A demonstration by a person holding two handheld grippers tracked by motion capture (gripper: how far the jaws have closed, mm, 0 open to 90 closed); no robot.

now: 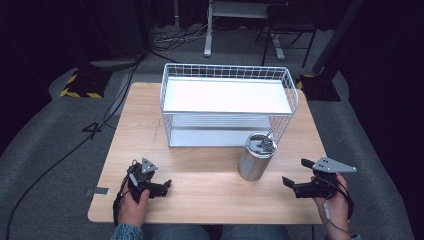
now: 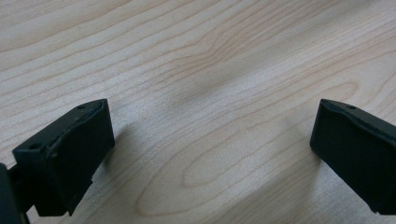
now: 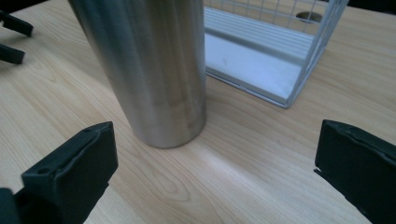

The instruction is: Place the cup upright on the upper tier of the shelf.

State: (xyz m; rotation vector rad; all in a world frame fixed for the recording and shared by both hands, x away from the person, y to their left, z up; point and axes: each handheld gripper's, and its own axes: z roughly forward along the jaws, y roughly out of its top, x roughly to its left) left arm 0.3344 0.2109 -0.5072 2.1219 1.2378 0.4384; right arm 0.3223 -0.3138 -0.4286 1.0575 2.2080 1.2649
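A shiny steel cylinder (image 1: 255, 159) stands upright on the wooden table (image 1: 200, 165), just in front of a white two-tier wire rack (image 1: 227, 102); metal utensils (image 1: 267, 142) stick out of its top. My right gripper (image 1: 296, 172) is held to the cylinder's right, open and apart from it. In the right gripper view the cylinder (image 3: 149, 70) rises just beyond my open right gripper (image 3: 215, 168), a little to its left. My left gripper (image 1: 159, 186) rests low over the table's front left, open; my left gripper (image 2: 210, 154) has bare wood between its jaws.
The rack's lower shelf (image 3: 261, 56) and wire corner (image 3: 306, 77) lie behind the cylinder. The left gripper's jaws (image 3: 13, 39) show far off in the right gripper view. Black stands and cables (image 1: 87, 82) are on the grey floor around the table.
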